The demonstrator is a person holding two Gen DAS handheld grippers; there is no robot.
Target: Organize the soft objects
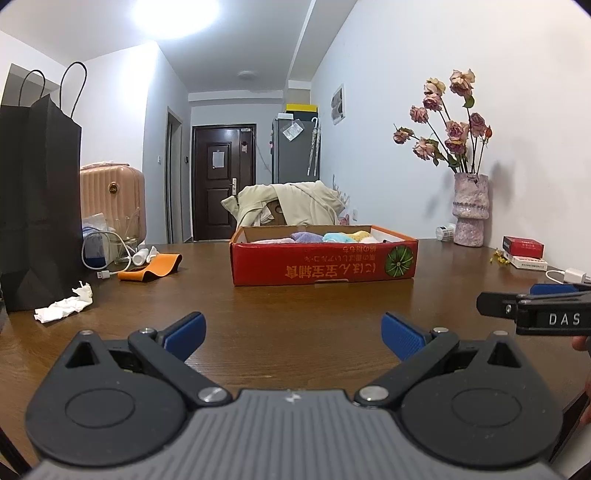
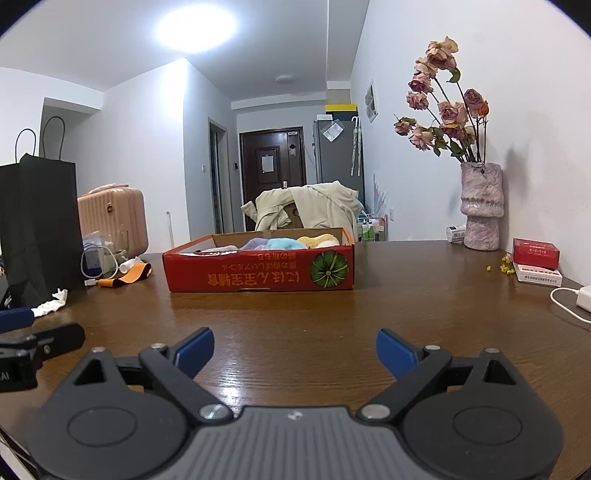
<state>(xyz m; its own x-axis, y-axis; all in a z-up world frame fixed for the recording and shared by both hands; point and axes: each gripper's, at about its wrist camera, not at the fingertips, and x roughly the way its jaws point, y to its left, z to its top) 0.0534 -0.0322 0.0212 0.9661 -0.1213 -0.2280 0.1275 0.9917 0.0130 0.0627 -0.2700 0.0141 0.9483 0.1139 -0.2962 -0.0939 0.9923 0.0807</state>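
A cardboard box (image 1: 325, 258) is sitting mid-table (image 1: 295, 306) ahead of both grippers, with folded soft cloths (image 1: 325, 237) lying inside it and a garment-draped chair (image 1: 295, 203) standing behind it. To its left, a wrist strap (image 1: 151, 267), a charging cable (image 1: 105, 264), a crumpled tissue (image 1: 64, 308) and a paper bag (image 1: 38, 206) are lying toward the table edge, a suitcase (image 1: 112, 199) standing behind them. To its right, a vase of roses (image 1: 470, 210) is standing against the wall, with stacked small boxes (image 1: 524, 253) and a charger (image 1: 572, 275) lying nearer.

Ceiling light (image 1: 173, 14) blown out to white in both views. Room evenly bright. Glare patch on the table (image 2: 236, 391). Vase (image 1: 470, 210) casts soft shadows on wall. Strong fisheye curvature, dark corners. Focus sharp.
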